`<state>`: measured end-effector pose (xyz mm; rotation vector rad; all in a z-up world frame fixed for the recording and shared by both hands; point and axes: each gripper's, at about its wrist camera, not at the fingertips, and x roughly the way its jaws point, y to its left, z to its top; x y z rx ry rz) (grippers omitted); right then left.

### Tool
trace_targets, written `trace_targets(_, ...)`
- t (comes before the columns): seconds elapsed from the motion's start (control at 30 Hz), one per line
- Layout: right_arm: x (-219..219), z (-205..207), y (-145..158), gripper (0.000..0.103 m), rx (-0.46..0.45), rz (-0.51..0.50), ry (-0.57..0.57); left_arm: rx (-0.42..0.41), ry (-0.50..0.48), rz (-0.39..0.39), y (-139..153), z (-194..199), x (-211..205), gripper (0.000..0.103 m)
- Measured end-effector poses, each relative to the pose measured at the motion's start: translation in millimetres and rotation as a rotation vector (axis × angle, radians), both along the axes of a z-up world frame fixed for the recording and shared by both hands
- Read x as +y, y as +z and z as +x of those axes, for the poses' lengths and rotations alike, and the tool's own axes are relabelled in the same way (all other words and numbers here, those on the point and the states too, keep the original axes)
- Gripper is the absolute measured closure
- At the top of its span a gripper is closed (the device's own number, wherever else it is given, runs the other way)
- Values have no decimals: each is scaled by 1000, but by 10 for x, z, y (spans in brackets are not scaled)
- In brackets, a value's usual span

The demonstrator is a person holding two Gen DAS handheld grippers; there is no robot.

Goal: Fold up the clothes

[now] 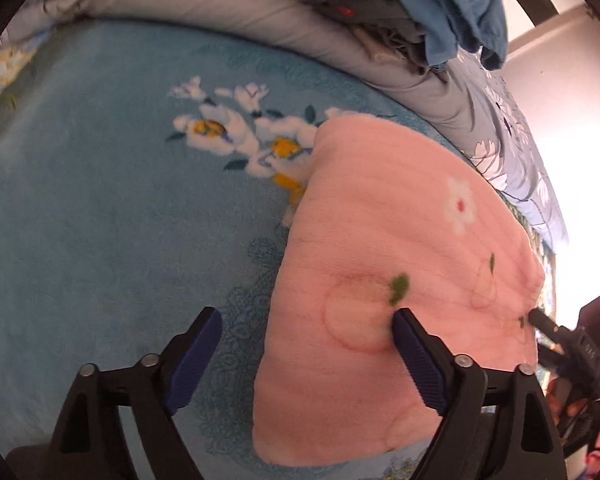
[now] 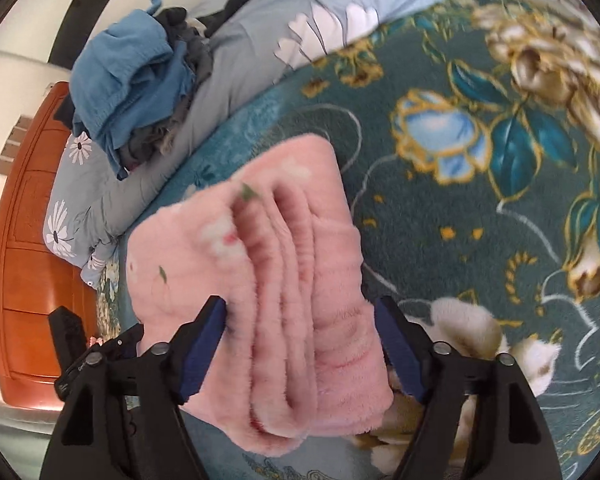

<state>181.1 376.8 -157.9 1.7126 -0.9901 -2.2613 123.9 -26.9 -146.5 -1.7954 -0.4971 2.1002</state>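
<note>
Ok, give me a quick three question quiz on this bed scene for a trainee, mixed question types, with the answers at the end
1. True or false: the left hand-held gripper is shut on the pink fleece garment.
2. Multiple choice: the blue garment lies on top of A) the clothes pile on the grey floral duvet, B) the pink fleece garment, C) the teal floral blanket.
3. Fill in: the folded layers of the pink fleece garment sit between the fingers of the ____ hand-held gripper.

Key: 1 false, its jaws are open; 2 A; 3 right.
</note>
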Motion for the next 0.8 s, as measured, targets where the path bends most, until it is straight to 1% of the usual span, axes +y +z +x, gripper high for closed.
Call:
trace_targets(0.1,3,-38,-125,20,-20,-33,-2,-49,-6,72,-121,-92,21,2)
trace_targets(0.13,0,-58,-160,20,-23,-43,0,-57,-22,80,-142,-115,54,1)
trace_targets(0.23,0,-91,-255,19,-32,-64,4,-78,-116,82,-201,-128,225,0)
trace_targets(0.3,0,-85,-291,19,-28,-71,1,-105,-148,82,-275,-117,299,0)
trace_targets(0.43,35,-52,-368,18,-27,-116,-6,-101,-135,106,-330,-86,290,0)
trace_targets(0.53,44,-36,-411,18,-30,-141,-8,-95,-148,121,-346,-70,291,0)
trace_targets(0.63,48,-26,-434,18,-34,-153,-15,-114,-153,129,-368,-91,302,0)
trace_targets(0.7,49,-24,-442,18,-42,-157,-25,-142,-156,126,-381,-126,324,0)
trace_targets(0.8,33,-35,-439,18,-52,-150,-29,-161,-134,130,-385,-154,334,0)
